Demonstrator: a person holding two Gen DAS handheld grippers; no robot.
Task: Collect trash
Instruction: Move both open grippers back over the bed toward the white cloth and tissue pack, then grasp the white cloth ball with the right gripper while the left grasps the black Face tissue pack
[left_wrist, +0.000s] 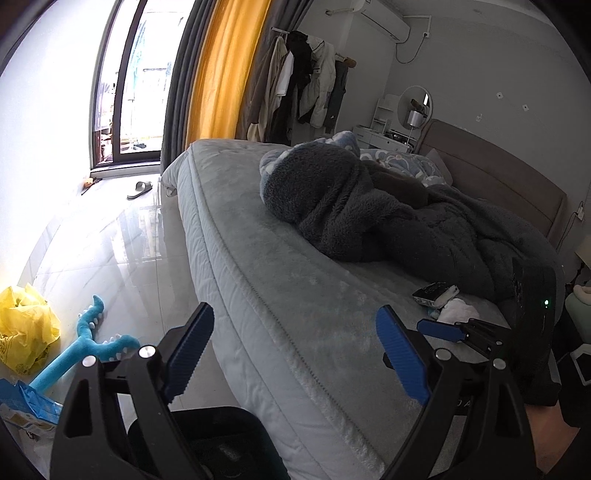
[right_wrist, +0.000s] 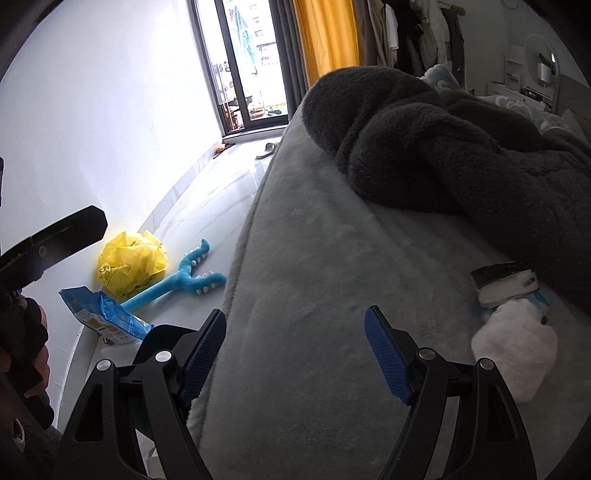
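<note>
Nothing collected yet: both your grippers are wide and empty.
Your left gripper (left_wrist: 295, 354) and right gripper (right_wrist: 295, 356) hover over the bed (right_wrist: 314, 258); crumpled tissue (right_wrist: 517, 350) and wrapper (right_wrist: 504, 282) lie near its right edge.

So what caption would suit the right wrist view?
Open right tongs over the bed, white tissue beside them.

We see a crumpled white tissue (right_wrist: 517, 354) lying on the grey bed (right_wrist: 314, 277), touching a black-and-white wrapper (right_wrist: 502, 282) beside the dark blanket (right_wrist: 424, 147).
</note>
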